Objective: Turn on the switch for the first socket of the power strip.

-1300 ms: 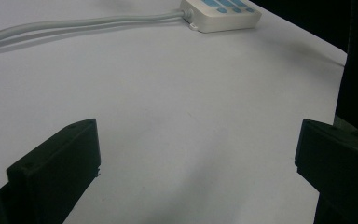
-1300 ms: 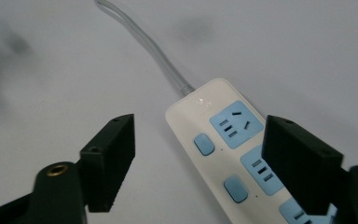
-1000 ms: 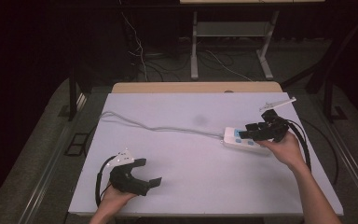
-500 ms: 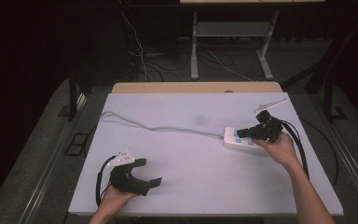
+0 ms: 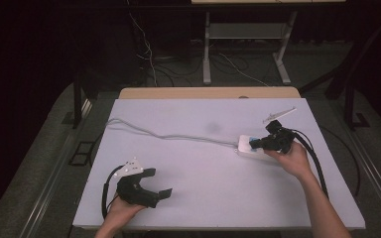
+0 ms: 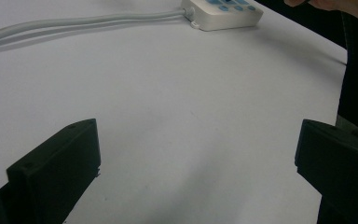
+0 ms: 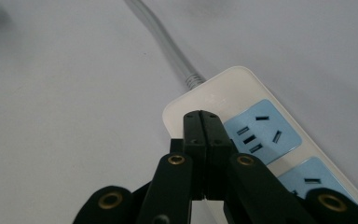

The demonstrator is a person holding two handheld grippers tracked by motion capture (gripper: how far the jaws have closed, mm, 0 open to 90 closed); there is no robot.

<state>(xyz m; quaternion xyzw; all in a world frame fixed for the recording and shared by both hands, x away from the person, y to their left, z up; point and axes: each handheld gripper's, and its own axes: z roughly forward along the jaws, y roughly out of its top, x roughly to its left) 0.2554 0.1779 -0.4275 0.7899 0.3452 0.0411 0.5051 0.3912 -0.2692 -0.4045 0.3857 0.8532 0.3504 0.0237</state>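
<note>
White and smooth, the tabletop (image 5: 203,168) carried a white plastic power strip with pale blue socket panels (image 5: 250,147) near its right edge, about midway along it. A grey cable (image 5: 168,135) ran from the strip's end across the surface toward the far left corner.

The right gripper (image 5: 256,144) was over the strip's cable end, its jaws clenched tight together with nothing between them. In the right gripper view, the closed tips (image 7: 203,122) pointed down at the white end of the strip (image 7: 214,100), just beside the first blue socket (image 7: 261,130); whether they touched the plastic could not be told. Compared with a second before, this gripper had edged a little further along the strip toward the cable end. That suggested the closed tips were being lined up to press something there, likely a switch, though no switch could be seen behind the jaws.

The left gripper (image 5: 161,183) rested near the front left corner, jaws released and spread wide over bare surface, holding nothing. In the left gripper view, the strip (image 6: 221,11) lay well apart from it.
</note>
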